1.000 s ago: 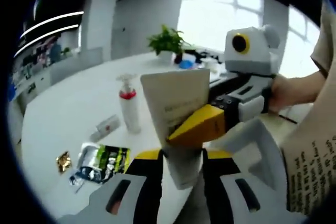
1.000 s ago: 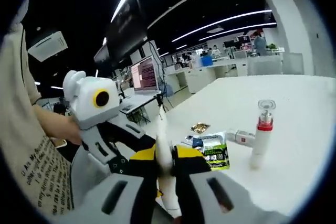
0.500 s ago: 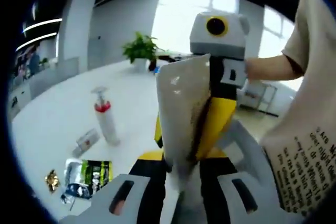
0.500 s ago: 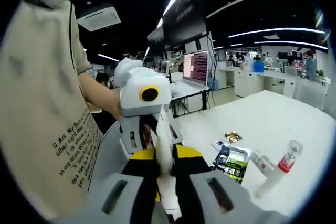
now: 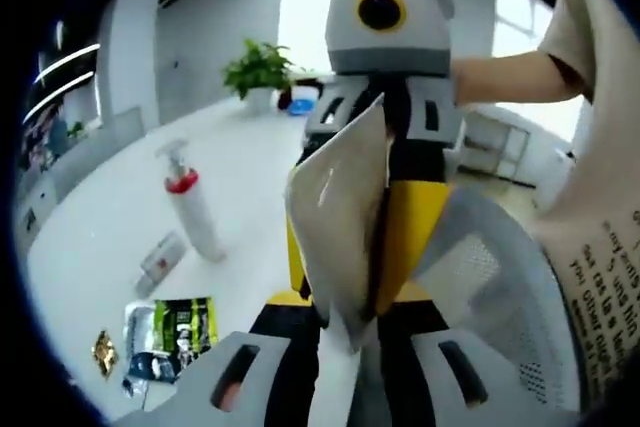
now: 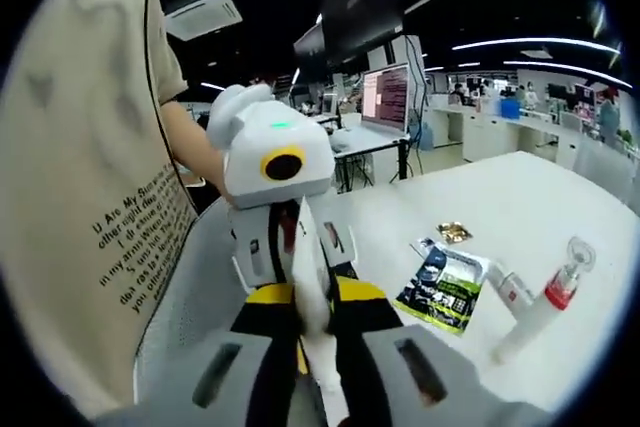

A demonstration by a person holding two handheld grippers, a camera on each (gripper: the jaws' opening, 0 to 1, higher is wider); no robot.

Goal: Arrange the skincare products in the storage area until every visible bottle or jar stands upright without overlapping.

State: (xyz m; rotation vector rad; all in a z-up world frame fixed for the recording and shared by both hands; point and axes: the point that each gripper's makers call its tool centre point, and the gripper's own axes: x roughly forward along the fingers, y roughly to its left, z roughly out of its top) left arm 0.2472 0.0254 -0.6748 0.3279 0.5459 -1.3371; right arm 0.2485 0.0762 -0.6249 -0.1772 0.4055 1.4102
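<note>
The white worktop [image 5: 120,207] carried the loose items. Both claws gripped one white squeeze tube [image 5: 340,217] above the worktop's near edge, in front of a grey mesh chair [image 5: 490,277]. The left claw [image 5: 340,312] was closed on the tube's narrow lower end. The right claw [image 6: 312,322] was closed on the same tube, seen edge-on in the right gripper view. Each claw faced the other; a bare forearm [image 5: 510,72] extended behind the right one at 2 o'clock.

In the left gripper view, a red-collared pump bottle [image 5: 190,202] stood upright at 9 o'clock. A small tube [image 5: 160,262] lay near it, a green-and-black sachet [image 5: 172,332] at 8 o'clock, and a gold packet [image 5: 104,352] beside that.
</note>
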